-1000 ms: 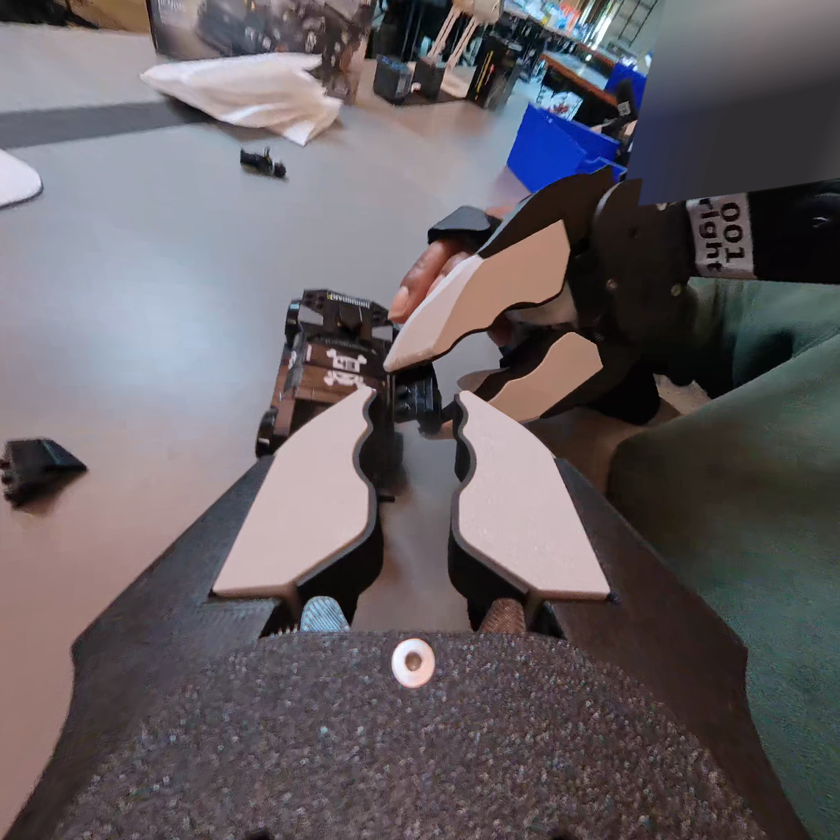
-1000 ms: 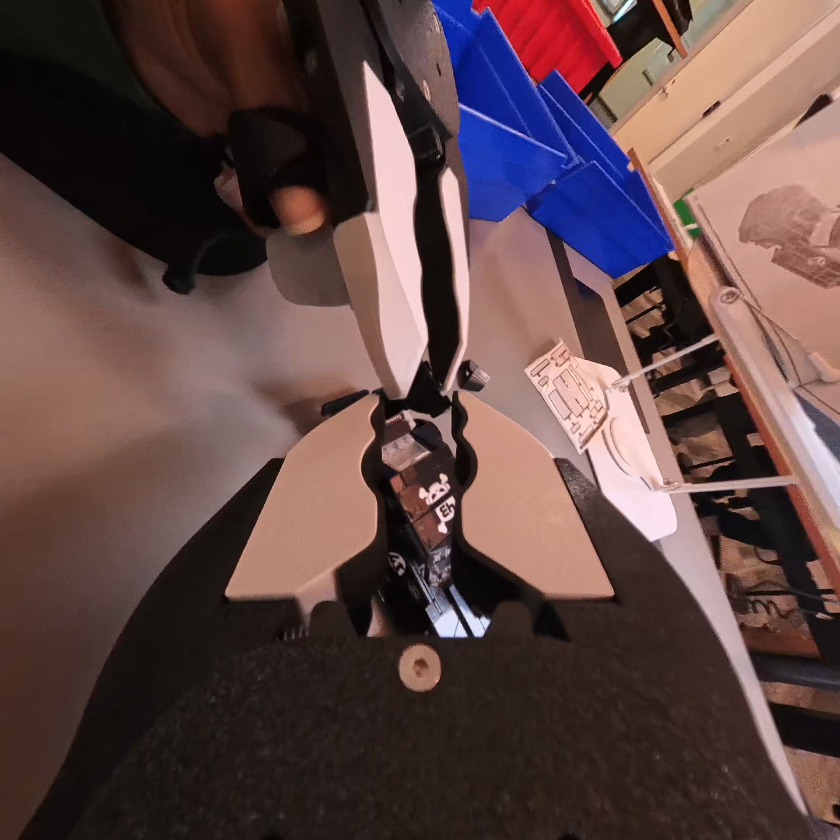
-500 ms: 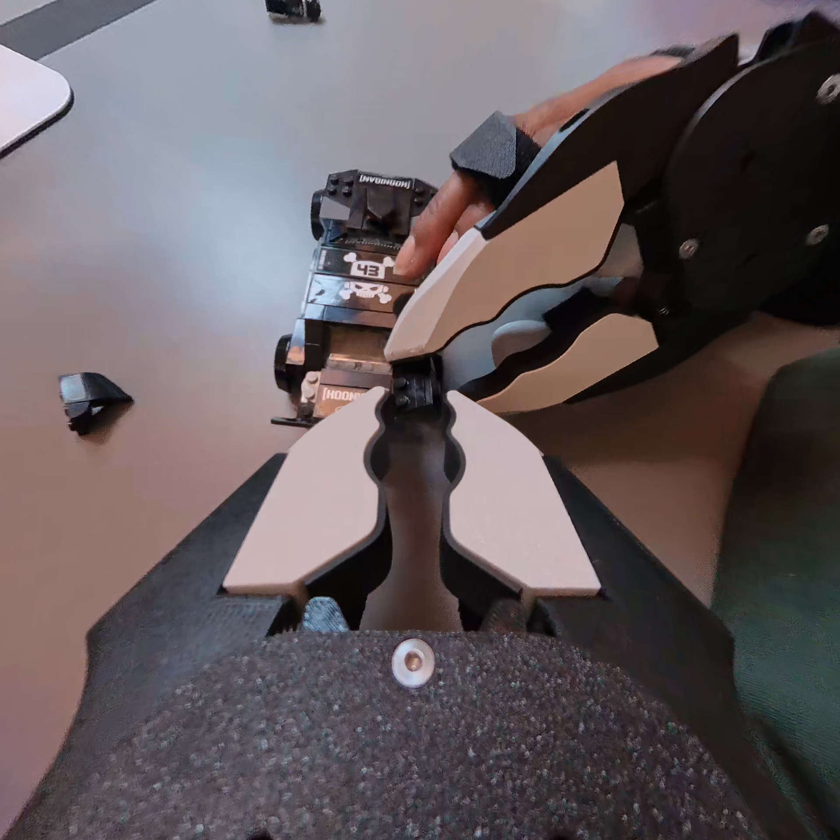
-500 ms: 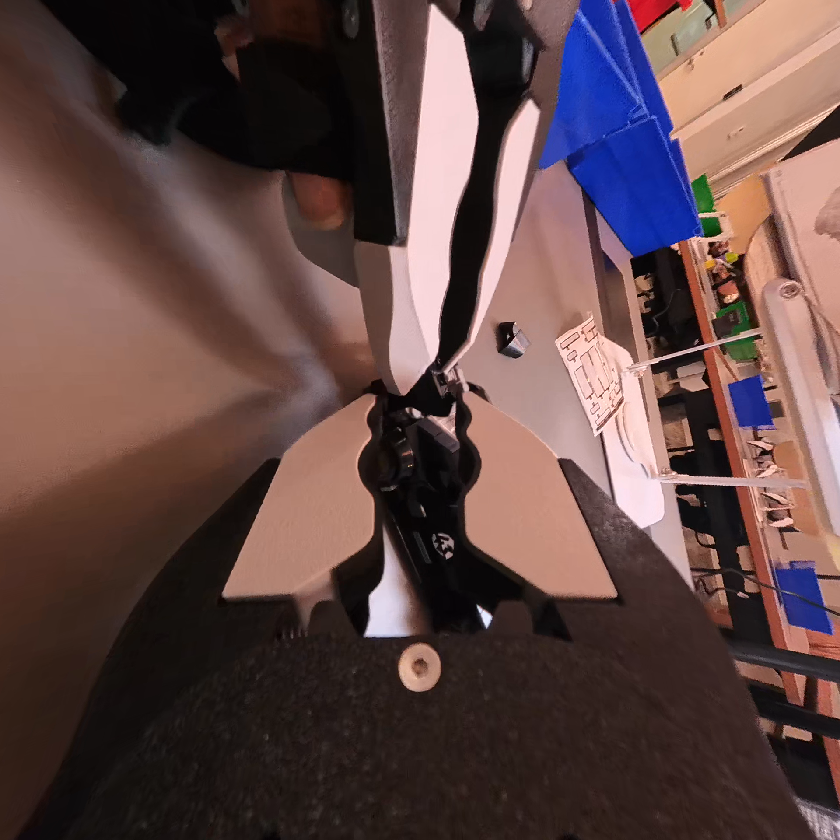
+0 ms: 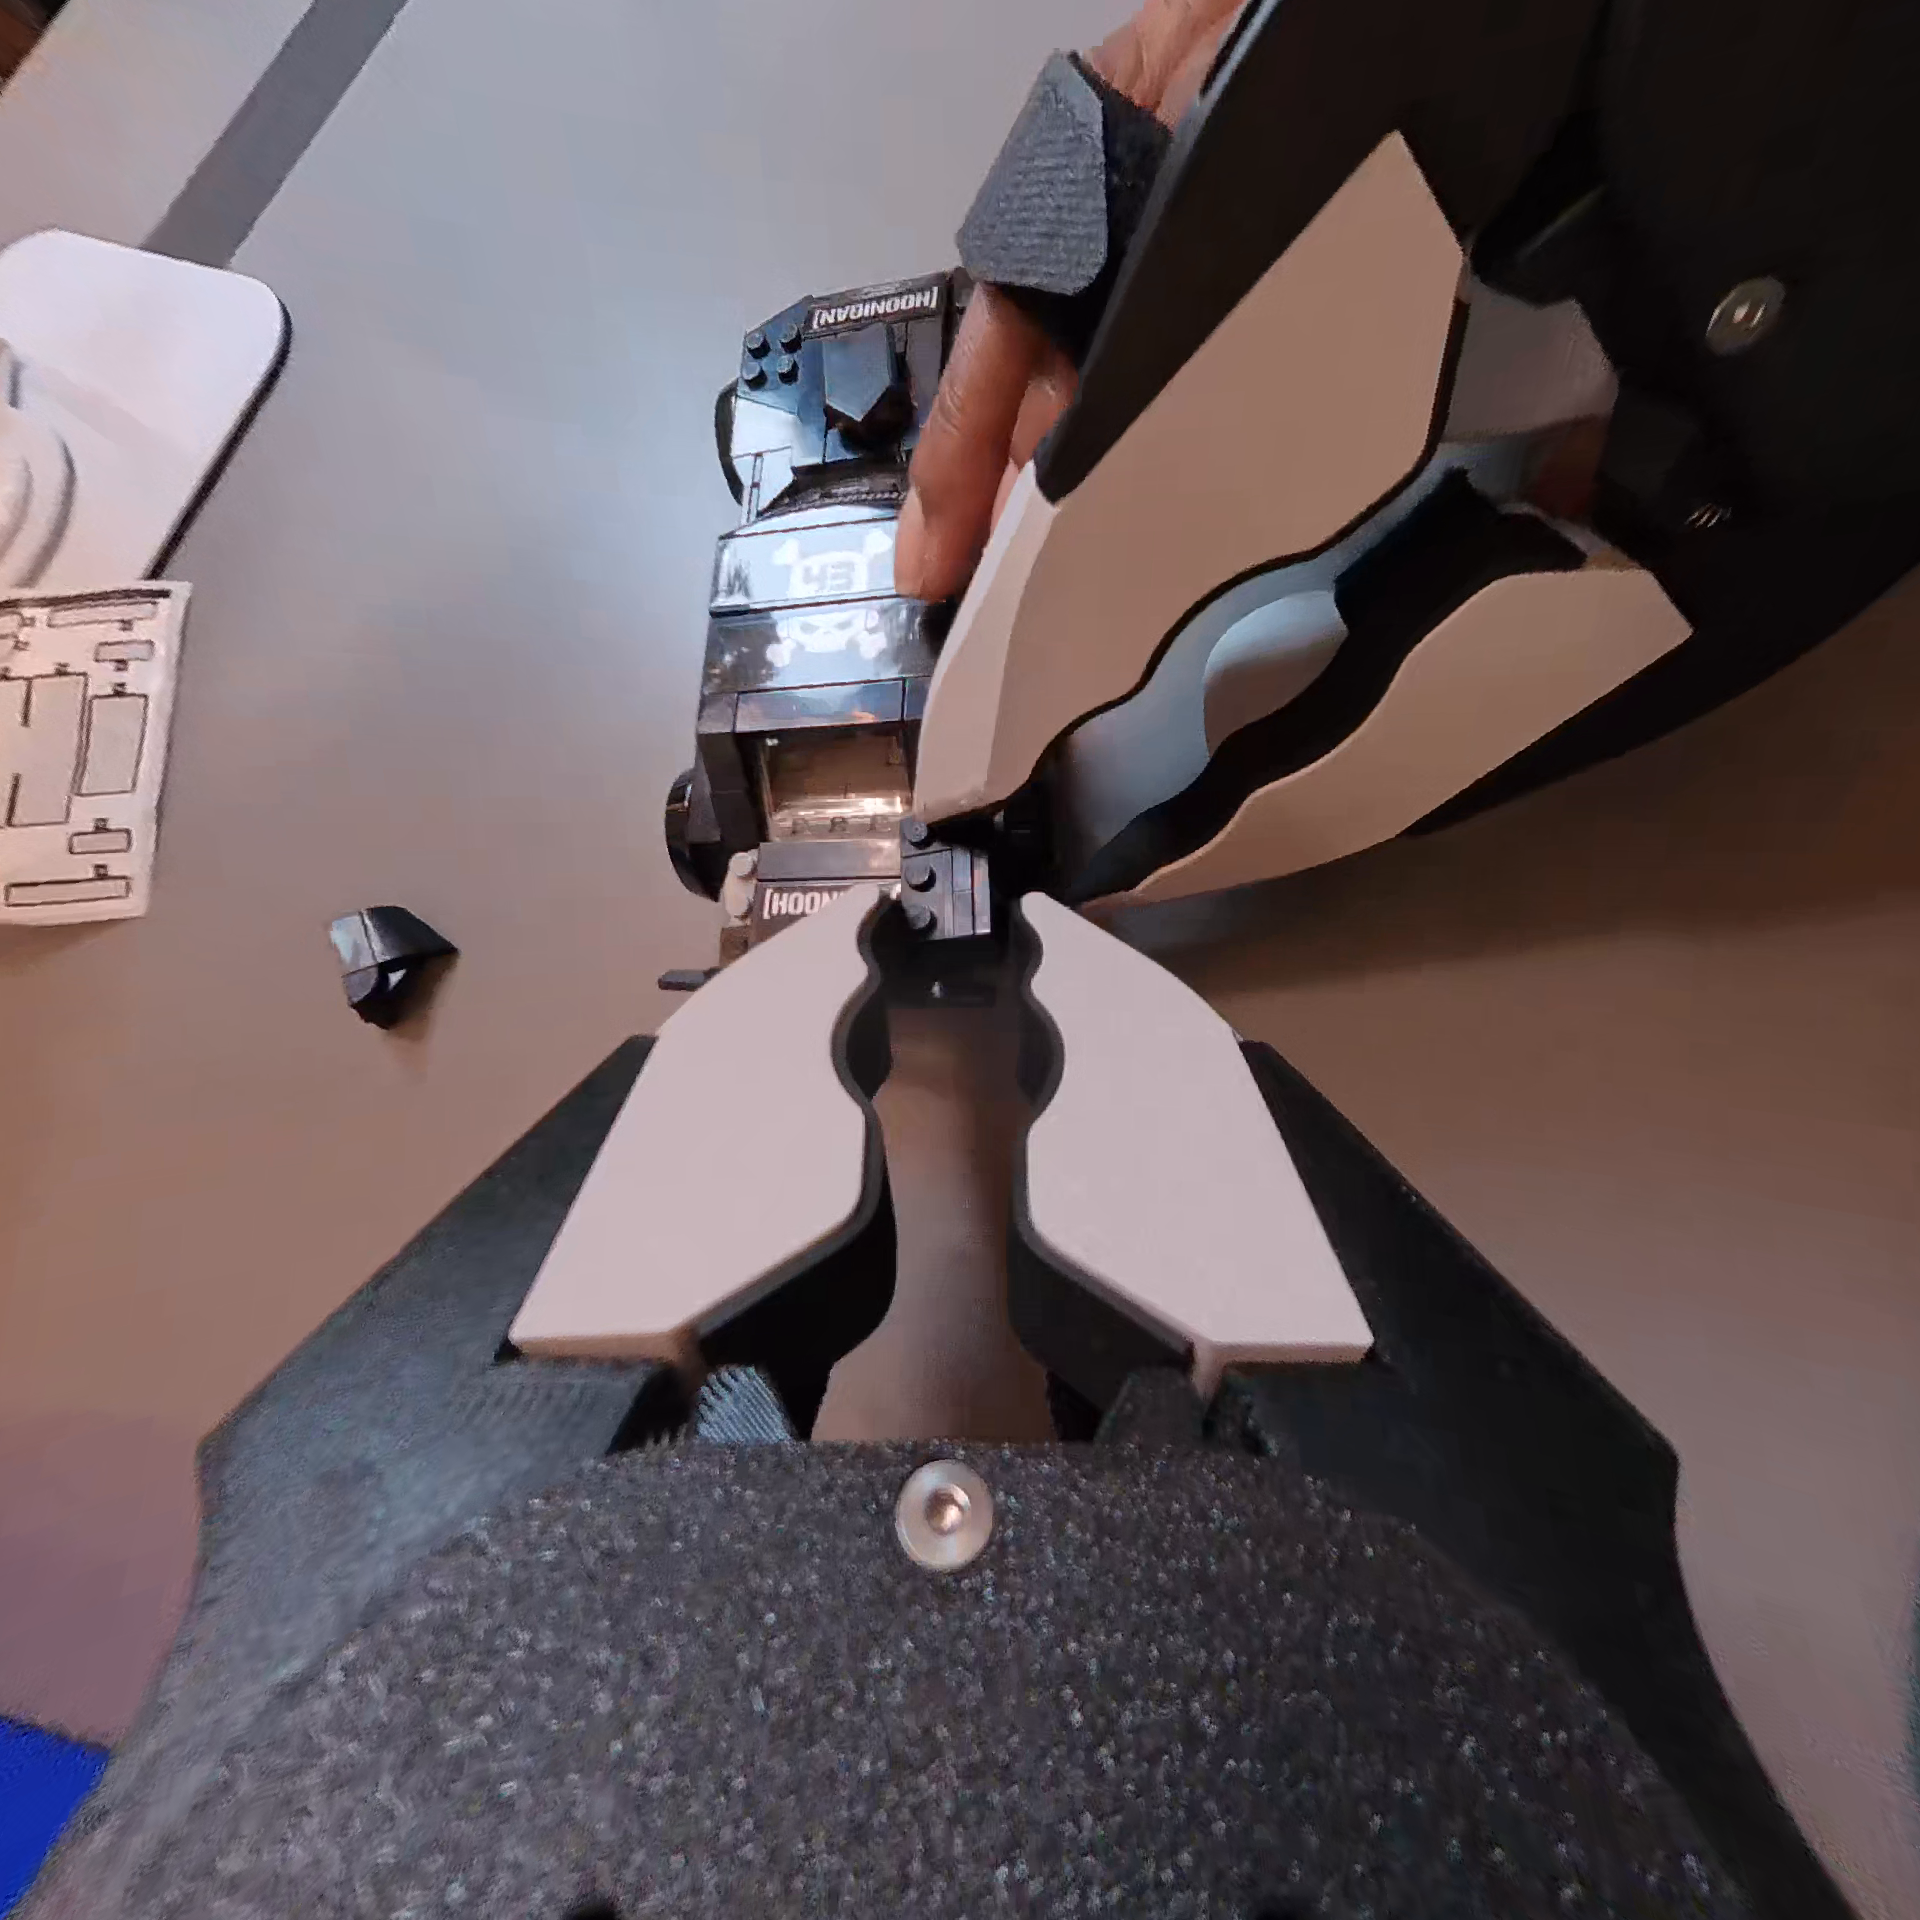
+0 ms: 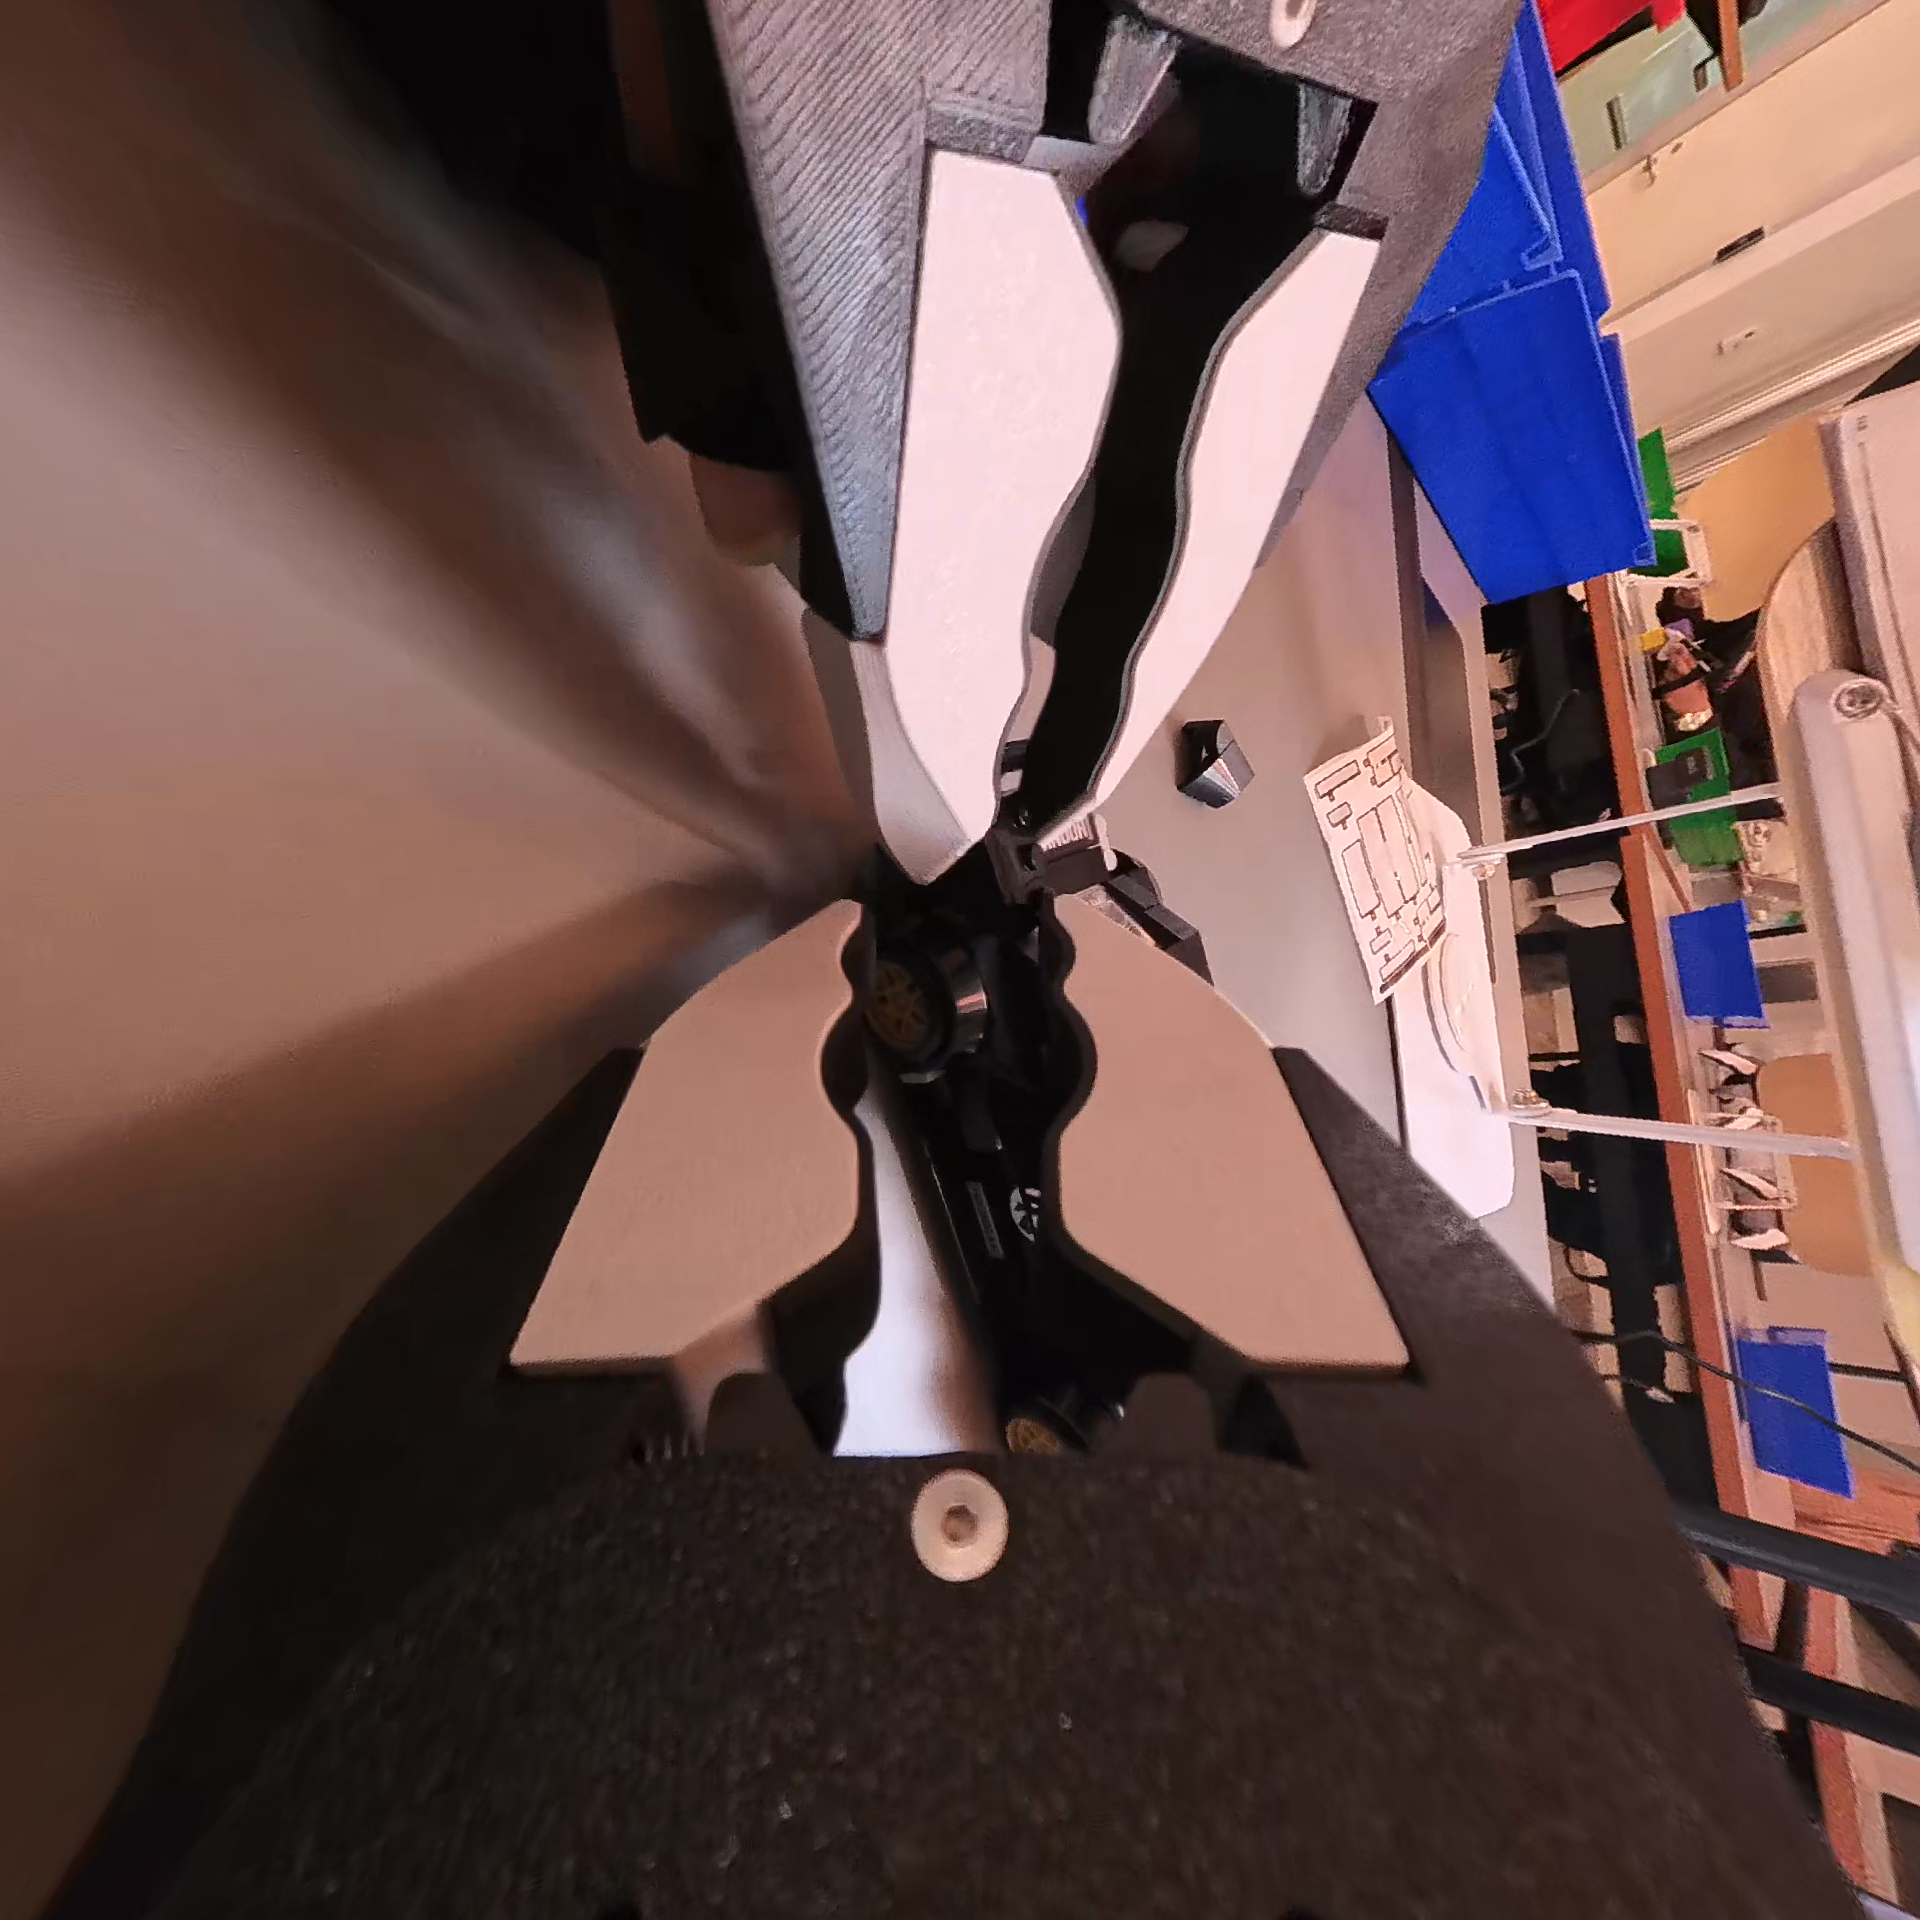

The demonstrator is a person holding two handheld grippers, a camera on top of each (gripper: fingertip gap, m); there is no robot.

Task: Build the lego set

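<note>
My left tool [image 5: 940,925] has its tips closed on a small black studded brick [image 5: 943,891] at the front corner of the black toy car [image 5: 821,623]. My right tool [image 5: 997,842] comes in from the right, its two prongs clamped across the same front end of the car, upper prong over the hood and lower prong beneath; a finger [image 5: 961,457] of the hand holding it rests on the car's roof. From the right wrist view, the car [image 6: 977,1174] runs lengthwise between my right tool's [image 6: 961,914] prongs, a gold-spoked wheel [image 6: 902,1003] just inside the left one, and the left tool [image 6: 1023,831] meets it tip to tip from above. The car appears lifted off the grey tabletop [image 5: 468,364], though I cannot tell for certain. Out to the left lie a loose black piece [image 5: 384,951], a sticker sheet [image 5: 78,748] and a white stand base [image 5: 135,384]. Blue bins [image 6: 1507,416] sit beyond the tabletop's edge.
</note>
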